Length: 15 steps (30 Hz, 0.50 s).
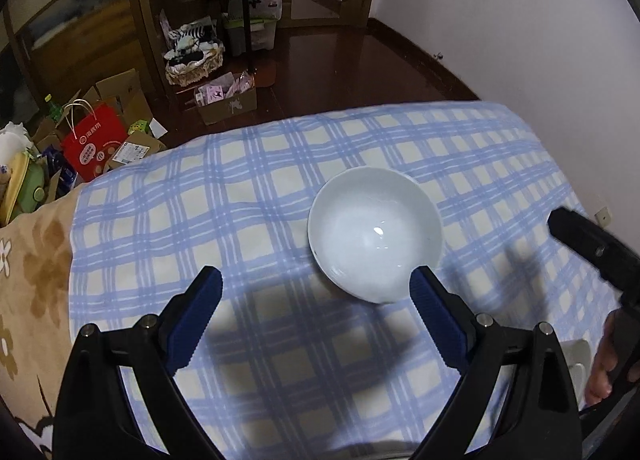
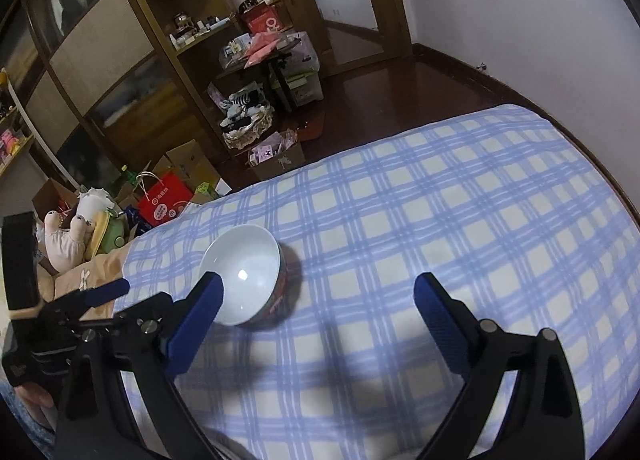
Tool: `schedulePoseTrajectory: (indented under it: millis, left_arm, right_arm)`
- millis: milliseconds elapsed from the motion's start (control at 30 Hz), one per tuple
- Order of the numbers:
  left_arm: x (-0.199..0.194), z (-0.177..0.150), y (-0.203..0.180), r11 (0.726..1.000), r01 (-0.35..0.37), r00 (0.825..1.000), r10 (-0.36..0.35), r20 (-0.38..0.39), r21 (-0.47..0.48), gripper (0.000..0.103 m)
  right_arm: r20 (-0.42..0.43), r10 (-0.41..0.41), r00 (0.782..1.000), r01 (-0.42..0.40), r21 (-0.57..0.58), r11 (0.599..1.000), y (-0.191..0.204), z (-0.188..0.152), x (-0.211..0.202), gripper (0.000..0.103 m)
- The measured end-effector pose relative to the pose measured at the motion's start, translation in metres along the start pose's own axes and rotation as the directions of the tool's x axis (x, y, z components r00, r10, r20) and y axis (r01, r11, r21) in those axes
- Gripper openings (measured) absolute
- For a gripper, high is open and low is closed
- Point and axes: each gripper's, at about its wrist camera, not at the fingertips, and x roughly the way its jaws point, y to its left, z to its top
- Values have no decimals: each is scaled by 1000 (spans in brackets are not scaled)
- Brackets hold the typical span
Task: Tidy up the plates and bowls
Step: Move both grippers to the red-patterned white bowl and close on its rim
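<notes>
White porcelain is all that is seen of the task's ware: a single bowl (image 1: 375, 234) with a patterned outer wall, resting upright on the blue checked cloth (image 1: 248, 188), just ahead of the left gripper (image 1: 316, 284) and nearer its right-hand finger. Both claws are spread wide and empty; the right gripper (image 2: 318, 292) is held off to the bowl's right. No plates are in view. The rim would best be straddled by one finger inside and one outside, and closed gently, since glazed porcelain is judged slippery and the soft bedding may let it tip.
</notes>
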Motion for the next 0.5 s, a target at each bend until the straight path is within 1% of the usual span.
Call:
schedulePoseTrajectory:
  millis: [100, 200, 267, 400, 433, 467, 500]
  left_arm:
    - [13, 1, 0, 999, 27, 1000, -27, -13, 20, 93]
    - [20, 3, -2, 999, 13, 1000, -13, -2, 34, 93]
    - [26, 5, 0, 1000, 25, 1000, -25, -10, 15, 93]
    - [39, 7, 4, 1000, 11, 1000, -11, -27, 2, 93]
    - [41, 8, 5, 1000, 13, 999, -13, -31, -3, 92]
    - [44, 8, 6, 1000, 19, 999, -19, -35, -5, 88]
    - [45, 8, 6, 1000, 12, 999, -12, -38, -4, 84]
  right_arm:
    - [-9, 6, 1000, -6, -3, 1000, 2, 5, 14, 100]
    - [-23, 8, 1000, -8, 5, 1000, 5, 9, 28, 100]
    - [-33, 14, 999, -14, 12, 1000, 6, 10, 38, 100]
    - [-61, 12, 998, -12, 7, 1000, 13, 8, 57, 100]
    - [-68, 7, 998, -7, 3, 1000, 14, 8, 63, 100]
    - [-72, 9, 997, -8, 5, 1000, 15, 7, 66, 100]
    - [-79, 13, 997, -12, 10, 1000, 16, 6, 71, 97]
